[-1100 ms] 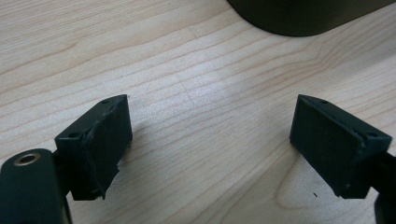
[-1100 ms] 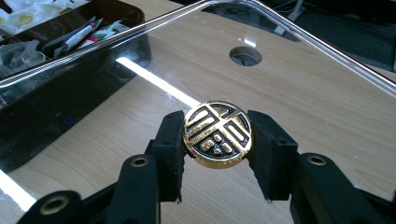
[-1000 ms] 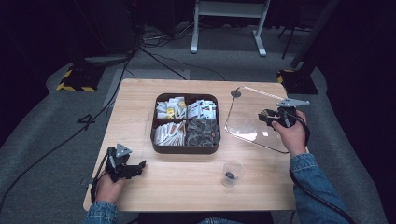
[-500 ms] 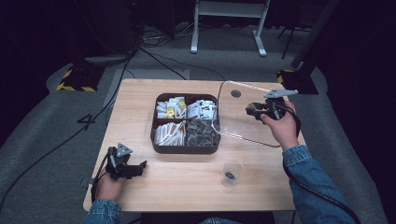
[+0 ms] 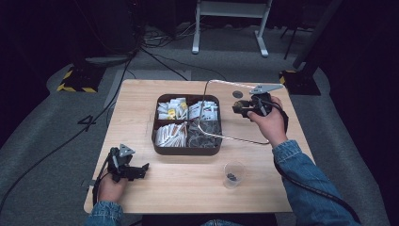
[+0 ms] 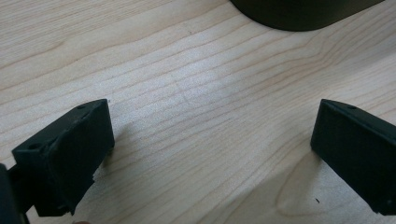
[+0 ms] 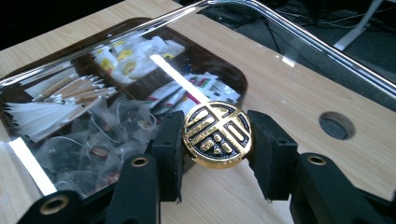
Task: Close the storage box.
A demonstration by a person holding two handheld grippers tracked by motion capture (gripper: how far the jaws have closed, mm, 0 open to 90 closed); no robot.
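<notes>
Dark floor and trailing cables surround a pale wooden desk, and over its far right part hangs the thing in hand: a clear, rounded-square glass lid with a bright metal rim, carried by its round gold-and-black knob. The lid is lifted off the desk and tilted, its lower edge overlapping the right side of the dark brown four-compartment tray, which stands open beneath it.

Judged from its look, the lid is stiff, smooth and breakable, and probably heavy for its one small handle. The pane and rim offer slippery, thin edges, so the knob is the sensible place to take hold; it sits at the centre, which should keep the lid from swinging far. A knock against the tray wall or the desk is the risk.

The right gripper has its jaws narrowed onto that knob, one black pad pressed against each side, nothing else between them. Through the glass show white sachets, paper-wrapped sticks and clear-wrapped tea bags in the tray.

A small clear plastic cup with something dark inside stands near the front edge, apart from the tray. The left gripper rests low at the front left corner of the desk, jaws spread wide, holding nothing, bare wood between them.
</notes>
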